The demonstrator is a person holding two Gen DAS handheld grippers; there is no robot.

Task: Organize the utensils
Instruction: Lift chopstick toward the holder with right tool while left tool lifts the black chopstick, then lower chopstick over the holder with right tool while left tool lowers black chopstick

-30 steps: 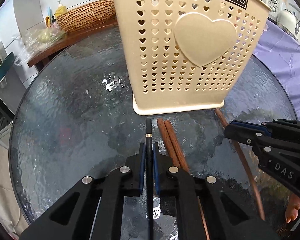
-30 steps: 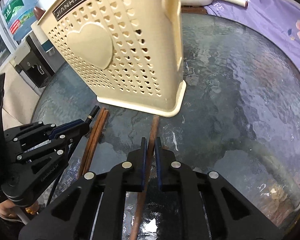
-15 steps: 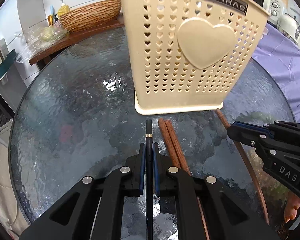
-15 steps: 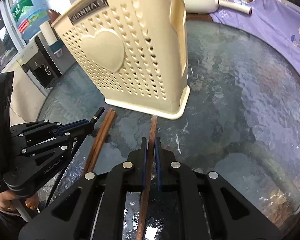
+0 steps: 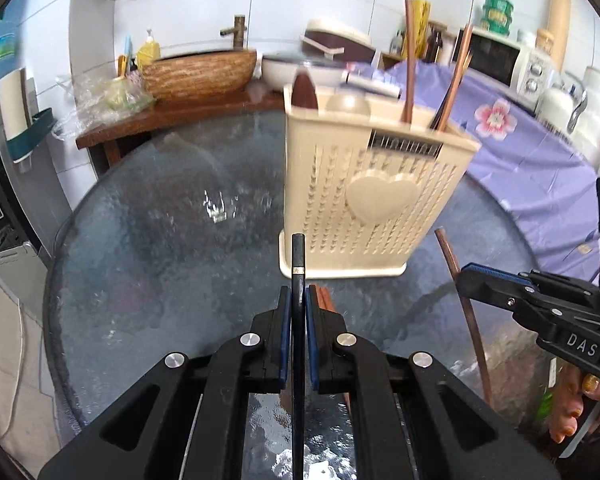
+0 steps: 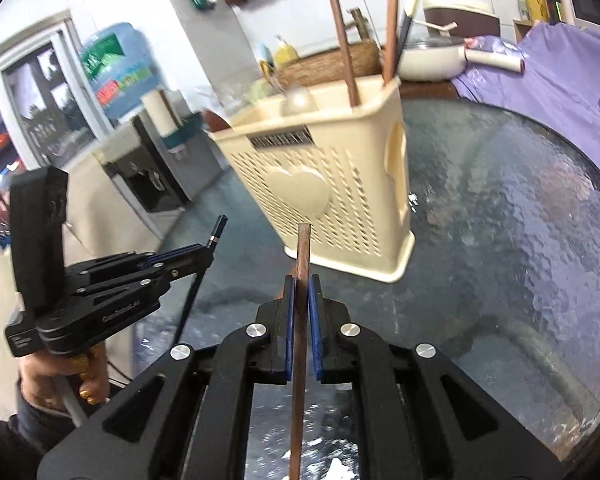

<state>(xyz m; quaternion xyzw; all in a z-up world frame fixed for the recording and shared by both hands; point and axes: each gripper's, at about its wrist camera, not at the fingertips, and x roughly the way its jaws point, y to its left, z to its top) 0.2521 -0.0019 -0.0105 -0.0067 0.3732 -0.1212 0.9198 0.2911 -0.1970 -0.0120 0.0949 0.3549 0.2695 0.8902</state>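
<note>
A cream perforated utensil holder [image 5: 372, 208] [image 6: 332, 184] stands on the round glass table, with several brown chopsticks and spoons upright inside. My left gripper [image 5: 298, 292] is shut on a black chopstick [image 5: 298, 256], held in the air in front of the holder's left side. My right gripper [image 6: 302, 280] is shut on a brown chopstick [image 6: 303, 248], also lifted and pointing at the holder. Each gripper shows in the other's view: the right gripper [image 5: 466, 280] and the left gripper [image 6: 204, 250]. Two brown chopsticks [image 5: 326, 300] lie on the glass, mostly hidden behind my left fingers.
The glass table [image 5: 160, 260] has a purple floral cloth [image 5: 520, 152] beyond its right edge. Behind the table, a wooden counter carries a woven basin [image 5: 200, 76] and a white pan [image 6: 432, 60]. A water dispenser [image 6: 116, 68] stands to the left. A person's hands hold both grippers.
Both grippers rose and tipped up, lifting their chopsticks off the glass. The holder now appears smaller and lower, with its open top and the utensils inside in view.
</note>
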